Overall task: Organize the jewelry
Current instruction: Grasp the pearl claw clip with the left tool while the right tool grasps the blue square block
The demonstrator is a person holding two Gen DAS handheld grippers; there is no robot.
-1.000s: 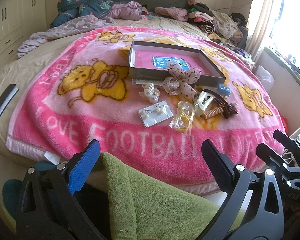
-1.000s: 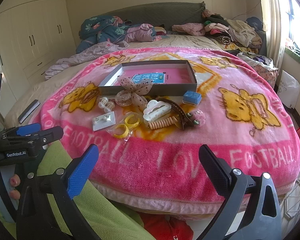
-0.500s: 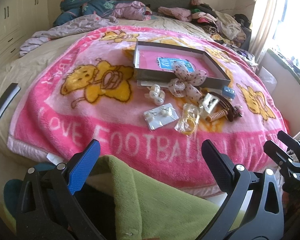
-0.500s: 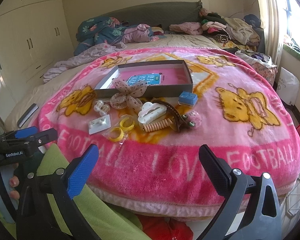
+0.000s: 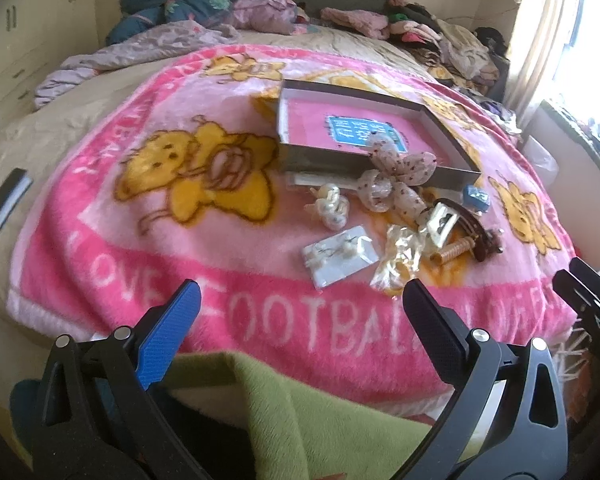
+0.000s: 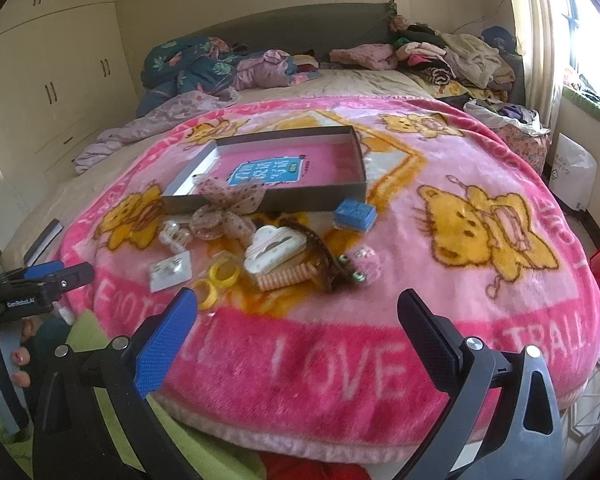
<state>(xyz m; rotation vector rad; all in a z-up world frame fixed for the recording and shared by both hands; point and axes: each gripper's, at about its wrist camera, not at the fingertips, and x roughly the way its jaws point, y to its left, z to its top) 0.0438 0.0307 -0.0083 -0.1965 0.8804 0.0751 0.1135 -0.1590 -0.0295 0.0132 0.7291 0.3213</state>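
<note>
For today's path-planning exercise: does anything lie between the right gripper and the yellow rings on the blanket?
Nothing visible does. The open right gripper hangs at the bed's edge, and only bare pink fleece blanket separates it from the yellow plastic rings.

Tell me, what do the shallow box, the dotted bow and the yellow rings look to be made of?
The shallow box looks like thin cardboard: flat, matte grey walls with sharp folded corners. The dotted bow seems sheer fabric, perhaps organza; the box shows faintly through its loops. The yellow rings look like glossy, translucent plastic or resin, and appear to sit in a clear wrapper.
</note>
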